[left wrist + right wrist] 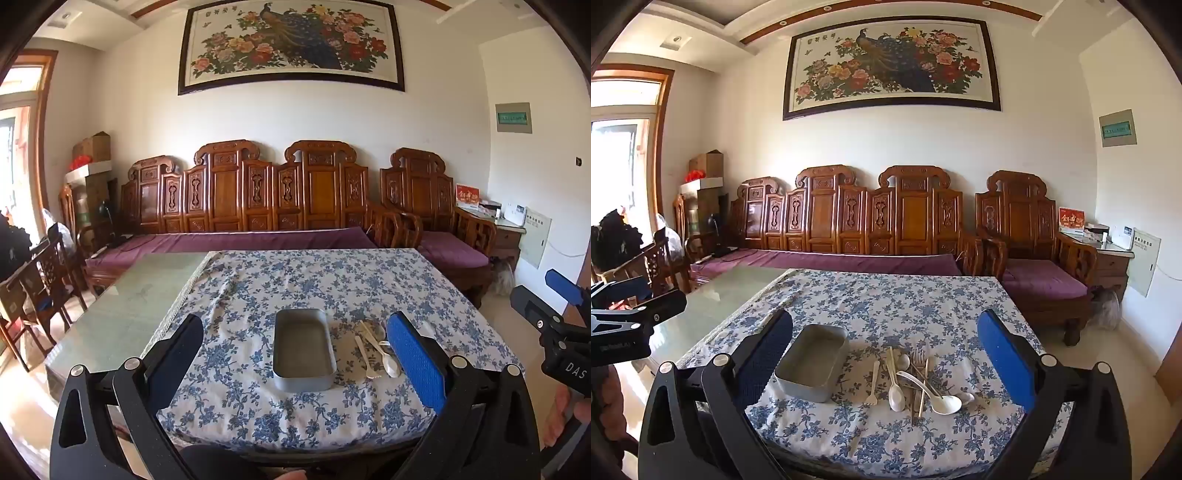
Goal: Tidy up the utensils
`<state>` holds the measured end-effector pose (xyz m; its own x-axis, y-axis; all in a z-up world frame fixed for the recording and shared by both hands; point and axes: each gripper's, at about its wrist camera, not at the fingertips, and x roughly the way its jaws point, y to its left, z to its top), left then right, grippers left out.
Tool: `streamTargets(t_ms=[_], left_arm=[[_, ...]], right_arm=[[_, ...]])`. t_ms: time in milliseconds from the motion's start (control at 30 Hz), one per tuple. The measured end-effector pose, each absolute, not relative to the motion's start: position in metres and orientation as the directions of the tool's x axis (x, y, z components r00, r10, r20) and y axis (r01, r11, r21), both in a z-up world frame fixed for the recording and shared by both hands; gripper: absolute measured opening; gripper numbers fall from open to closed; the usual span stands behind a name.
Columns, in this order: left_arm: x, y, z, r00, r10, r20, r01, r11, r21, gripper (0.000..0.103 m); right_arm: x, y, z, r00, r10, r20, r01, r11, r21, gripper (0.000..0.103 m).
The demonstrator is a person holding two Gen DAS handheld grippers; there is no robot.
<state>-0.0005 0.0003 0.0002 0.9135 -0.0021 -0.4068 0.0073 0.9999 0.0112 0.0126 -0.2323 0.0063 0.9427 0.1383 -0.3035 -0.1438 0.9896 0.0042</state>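
An empty grey metal tray (pixel 303 349) (pixel 812 362) sits near the front of the table on a blue-flowered cloth (pixel 295 288) (pixel 886 306). Just to its right lies a loose pile of utensils (pixel 916 380) (pixel 376 350): white plastic spoons (pixel 897 395), a small white fork (pixel 873 384), a metal fork (pixel 918 360) and pale chopsticks. My left gripper (pixel 295 354) hangs open in front of the tray, holding nothing. Open too, my right gripper (pixel 886 358) is short of the tray and utensils, nothing between its fingers. The right gripper's body (pixel 554 328) shows at the right edge of the left wrist view.
The cloth covers the right part of a glass-topped table (pixel 122 306). A carved wooden sofa with purple cushions (pixel 240 236) runs behind it, an armchair (pixel 1034 273) at the right. Wooden chairs (pixel 40 280) stand at the left by the window.
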Motion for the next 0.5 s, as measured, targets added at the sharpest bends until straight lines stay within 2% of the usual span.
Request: streamTargets(t_ms=[500], left_arm=[[-0.0014, 0.0002, 0.0006, 0.916, -0.003, -0.401, 0.009, 1.000, 0.013, 0.097]], right_arm=[[0.0112, -0.2313, 0.0054, 0.943, 0.137, -0.303, -0.144, 0.990, -0.002, 0.101]])
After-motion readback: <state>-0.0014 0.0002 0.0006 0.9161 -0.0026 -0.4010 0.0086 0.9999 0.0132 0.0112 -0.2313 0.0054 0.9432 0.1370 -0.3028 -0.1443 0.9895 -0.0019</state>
